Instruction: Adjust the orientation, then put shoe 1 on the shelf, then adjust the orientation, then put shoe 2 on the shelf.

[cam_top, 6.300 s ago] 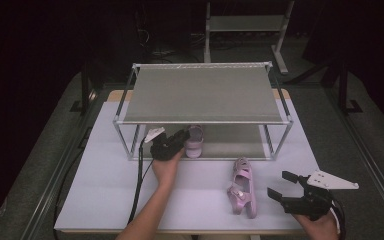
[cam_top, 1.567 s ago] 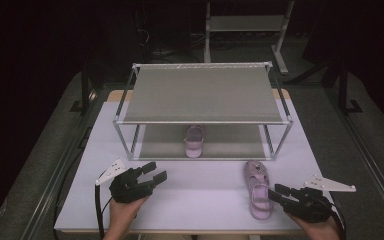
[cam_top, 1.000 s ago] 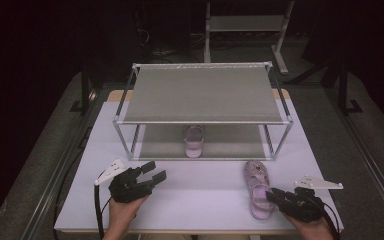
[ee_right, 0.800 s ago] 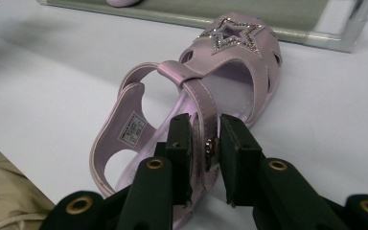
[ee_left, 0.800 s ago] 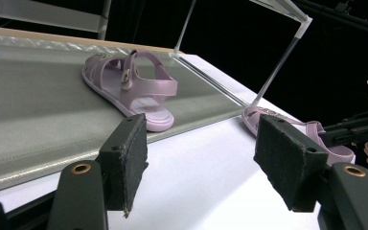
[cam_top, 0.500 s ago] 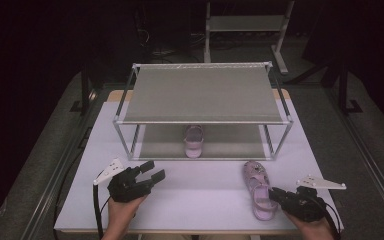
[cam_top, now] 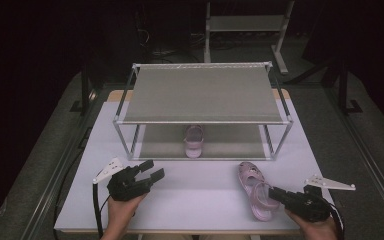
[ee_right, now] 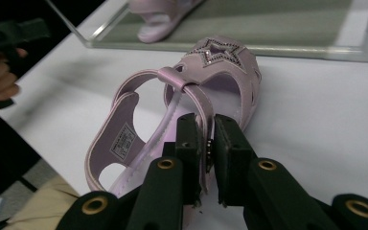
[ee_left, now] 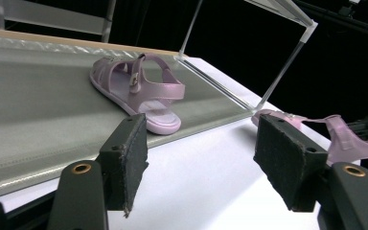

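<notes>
A lilac sandal (cam_top: 253,186) lies on the white table (cam_top: 205,205) at the front right, toe toward the rack. My right gripper (cam_top: 271,193) has just been closing and is shut on its back strap; in the right gripper view the pads (ee_right: 191,139) pinch the strap of the sandal (ee_right: 220,62). The matching sandal (cam_top: 194,141) rests on the lower shelf of the metal rack (cam_top: 202,95), as the left gripper view also shows (ee_left: 139,91). My left gripper (cam_top: 150,171) hovers at the front left, open and empty (ee_left: 201,143), facing the shelf.
The two-tier rack stands across the back half of the table, its top shelf bare. A person's hands hold both grippers at the near edge. Dark floor and a second frame (cam_top: 245,22) lie beyond the table.
The left gripper has pulled back from the lower shelf, where the first sandal now lies. The right gripper has come up to the second sandal and shut on its strap, nudging it slightly.
</notes>
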Demonstrator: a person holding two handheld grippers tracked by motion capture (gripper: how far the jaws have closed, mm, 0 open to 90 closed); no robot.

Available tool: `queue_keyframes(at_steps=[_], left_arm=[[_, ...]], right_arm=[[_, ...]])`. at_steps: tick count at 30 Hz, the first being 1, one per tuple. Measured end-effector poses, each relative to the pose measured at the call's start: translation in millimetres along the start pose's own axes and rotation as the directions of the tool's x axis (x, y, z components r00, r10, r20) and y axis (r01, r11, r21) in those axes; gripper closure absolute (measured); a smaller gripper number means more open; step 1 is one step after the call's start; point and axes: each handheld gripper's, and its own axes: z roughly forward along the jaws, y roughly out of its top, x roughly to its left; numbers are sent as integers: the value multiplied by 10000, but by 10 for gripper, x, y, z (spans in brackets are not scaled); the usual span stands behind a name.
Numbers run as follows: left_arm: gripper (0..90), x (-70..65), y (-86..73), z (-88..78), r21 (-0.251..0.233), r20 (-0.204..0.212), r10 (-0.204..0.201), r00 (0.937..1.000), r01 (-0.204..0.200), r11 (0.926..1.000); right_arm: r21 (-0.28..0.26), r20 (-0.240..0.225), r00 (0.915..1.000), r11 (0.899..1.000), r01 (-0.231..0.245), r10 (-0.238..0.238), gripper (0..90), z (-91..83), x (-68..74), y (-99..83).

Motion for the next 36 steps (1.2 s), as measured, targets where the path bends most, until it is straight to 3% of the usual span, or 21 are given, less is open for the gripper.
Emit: queue_keyframes(at_steps=[4,5,9,18,36], left_arm=[[328,10,6,-6,-39,-203,-22,9998,21,10000],[318,17,6,-7,-39,-244,-43,9997,42,10000],[312,48,6,-14,-16,-354,-93,9993,92,10000],[307,62,15,-48,-117,-443,-109,9990,104,9999],[267,41,26,-28,32,-352,61,9994,-60,10000]], right_arm=[[-218,-630,9979,9996,-178,164,813,12,47,19],[-367,-1014,9938,9981,-486,447,813,32,57,20],[-479,-1356,9898,9976,-501,432,814,59,96,44],[-592,-1289,9911,9973,-425,346,816,136,164,124],[-801,-1175,9906,9936,-793,696,817,320,214,219]])
